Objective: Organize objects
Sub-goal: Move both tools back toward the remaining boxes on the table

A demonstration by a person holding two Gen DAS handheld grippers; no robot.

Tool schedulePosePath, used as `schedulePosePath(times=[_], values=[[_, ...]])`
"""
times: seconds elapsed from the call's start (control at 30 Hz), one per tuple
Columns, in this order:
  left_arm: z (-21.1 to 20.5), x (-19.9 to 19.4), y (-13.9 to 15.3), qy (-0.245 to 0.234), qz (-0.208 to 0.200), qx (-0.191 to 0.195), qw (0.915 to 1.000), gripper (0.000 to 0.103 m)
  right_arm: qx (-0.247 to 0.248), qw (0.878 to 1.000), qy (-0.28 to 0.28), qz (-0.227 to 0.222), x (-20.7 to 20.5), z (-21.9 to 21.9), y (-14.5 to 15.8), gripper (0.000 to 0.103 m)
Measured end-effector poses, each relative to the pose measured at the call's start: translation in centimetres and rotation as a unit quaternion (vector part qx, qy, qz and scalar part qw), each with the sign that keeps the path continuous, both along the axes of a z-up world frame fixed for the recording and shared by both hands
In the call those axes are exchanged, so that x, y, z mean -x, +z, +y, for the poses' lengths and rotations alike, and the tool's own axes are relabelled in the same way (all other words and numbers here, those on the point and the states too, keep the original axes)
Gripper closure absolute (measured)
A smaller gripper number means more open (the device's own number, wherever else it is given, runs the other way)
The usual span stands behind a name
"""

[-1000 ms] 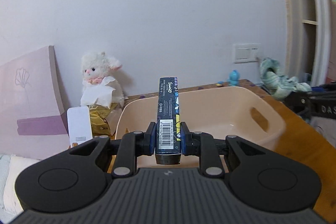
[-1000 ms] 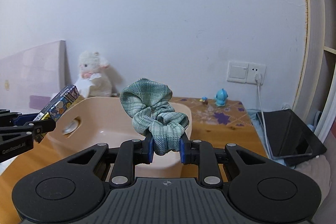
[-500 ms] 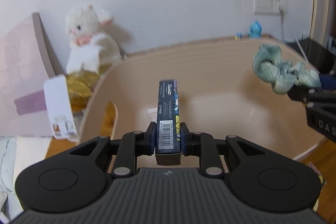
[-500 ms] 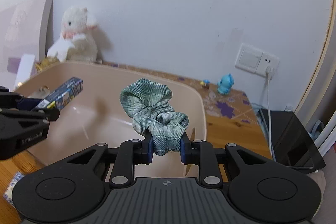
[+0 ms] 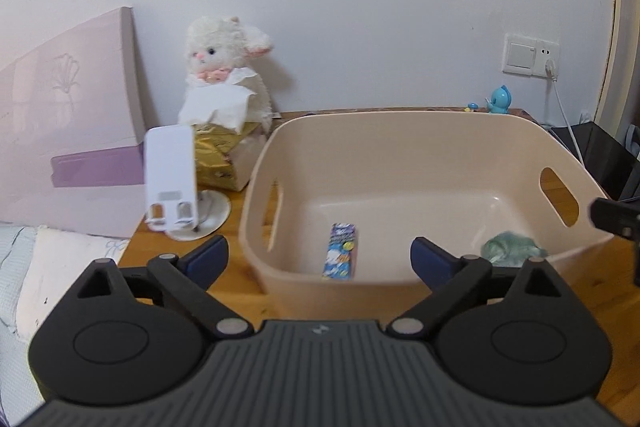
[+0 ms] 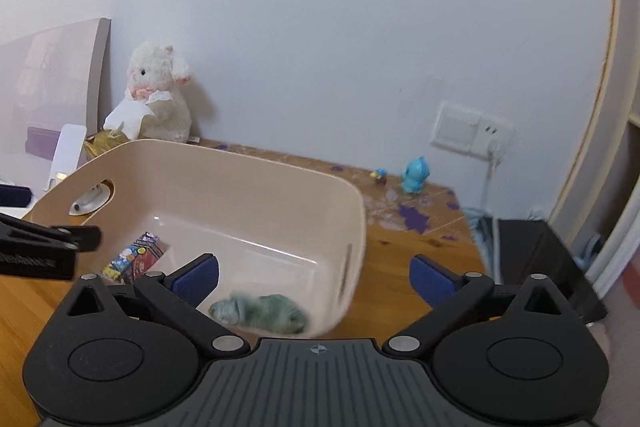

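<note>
A beige plastic basket (image 5: 420,131) stands on the wooden table and also shows in the right wrist view (image 6: 256,163). A colourful small box (image 5: 341,255) lies flat on its floor, also seen from the right (image 6: 134,261). A green scrunchie (image 5: 510,253) lies in the basket's near right corner, also seen from the right (image 6: 262,313). My left gripper (image 5: 320,259) is open and empty, just in front of the basket's near wall. My right gripper (image 6: 314,277) is open and empty above the basket's near right corner.
A white plush lamb (image 5: 224,79) sits behind a gold tissue pack (image 5: 218,155). A white phone stand (image 5: 172,179) is left of the basket. A blue toy (image 6: 414,175), a wall socket with cable (image 6: 472,129) and a black bag (image 6: 536,259) are at the right.
Both grippers have opened and pulled back. The box and the scrunchie have dropped from them and now lie inside the basket.
</note>
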State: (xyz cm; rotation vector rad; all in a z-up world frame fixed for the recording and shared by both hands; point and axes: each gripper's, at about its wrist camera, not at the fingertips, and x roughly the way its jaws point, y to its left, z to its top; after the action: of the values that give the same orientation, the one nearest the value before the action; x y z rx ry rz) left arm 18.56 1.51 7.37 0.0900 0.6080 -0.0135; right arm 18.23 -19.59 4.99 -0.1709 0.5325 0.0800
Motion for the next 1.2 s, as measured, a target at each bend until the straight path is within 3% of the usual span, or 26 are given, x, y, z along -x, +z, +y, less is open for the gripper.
schedulePosePath(times=[0.27, 0.53, 0.93, 1.07, 1.2], values=[[2.1, 3.7, 0.4, 0.006, -0.001, -0.004, 1.0000, 0.004, 0.017, 1.000, 0.012, 0.014, 4.2, -1.0, -0.1, 0.000], [3.2, 4.9, -3.5, 0.007, 0.044, -0.015, 0.9989, 0.003, 0.044, 0.997, 0.018, 0.054, 6.5, -1.5, -3.4, 0.000], [2.8, 5.9, -8.7, -0.020, 0.079, -0.042, 0.9957, 0.003, 0.064, 0.992, 0.002, 0.106, 5.7, -3.9, -8.8, 0.000], [2.6, 5.8, -9.0, -0.029, 0.076, -0.026, 0.9963, 0.003, 0.071, 0.989, 0.010, 0.126, 5.1, -3.8, -10.6, 0.000], [2.1, 5.6, -9.3, -0.044, 0.085, -0.017, 0.9953, 0.003, 0.058, 0.991, 0.013, 0.117, 4.7, -3.5, -10.9, 0.000]])
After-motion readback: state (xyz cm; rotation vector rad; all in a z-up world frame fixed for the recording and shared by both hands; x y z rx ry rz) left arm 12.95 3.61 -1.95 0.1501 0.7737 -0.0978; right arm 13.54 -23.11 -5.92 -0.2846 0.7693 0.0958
